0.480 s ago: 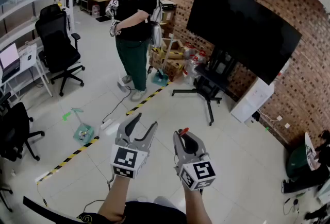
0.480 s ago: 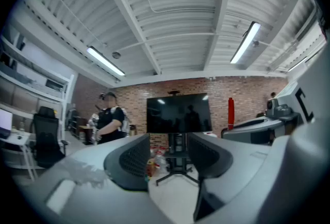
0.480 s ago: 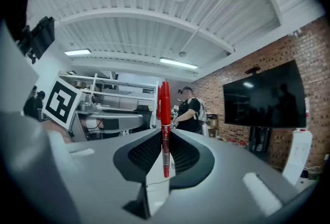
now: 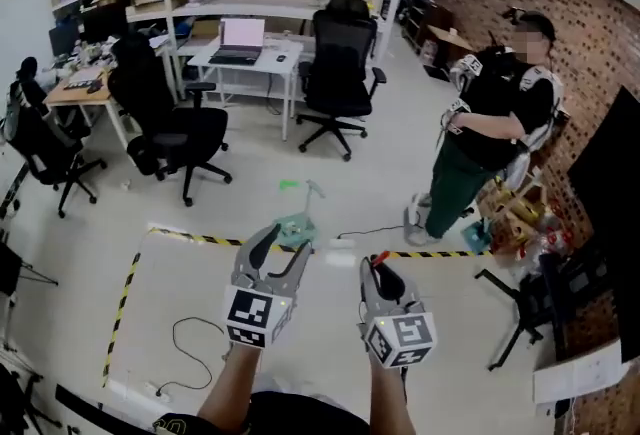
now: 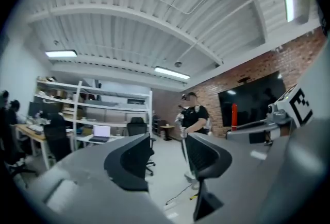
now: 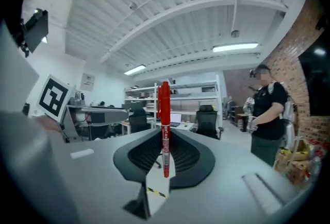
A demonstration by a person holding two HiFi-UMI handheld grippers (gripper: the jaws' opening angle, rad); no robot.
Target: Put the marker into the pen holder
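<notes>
My right gripper (image 6: 165,147) was clamped on the red marker (image 6: 164,115), which pointed to 12 o'clock, my left gripper (image 5: 168,155) hung part-open and empty, and no pen holder showed, so I judged the insertion not yet done.

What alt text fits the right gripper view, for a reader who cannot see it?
The right gripper is shut on a red marker, which stands upright between its dark jaws. Behind are white shelves, office chairs and, at the right, a person standing near a brick wall.
</notes>
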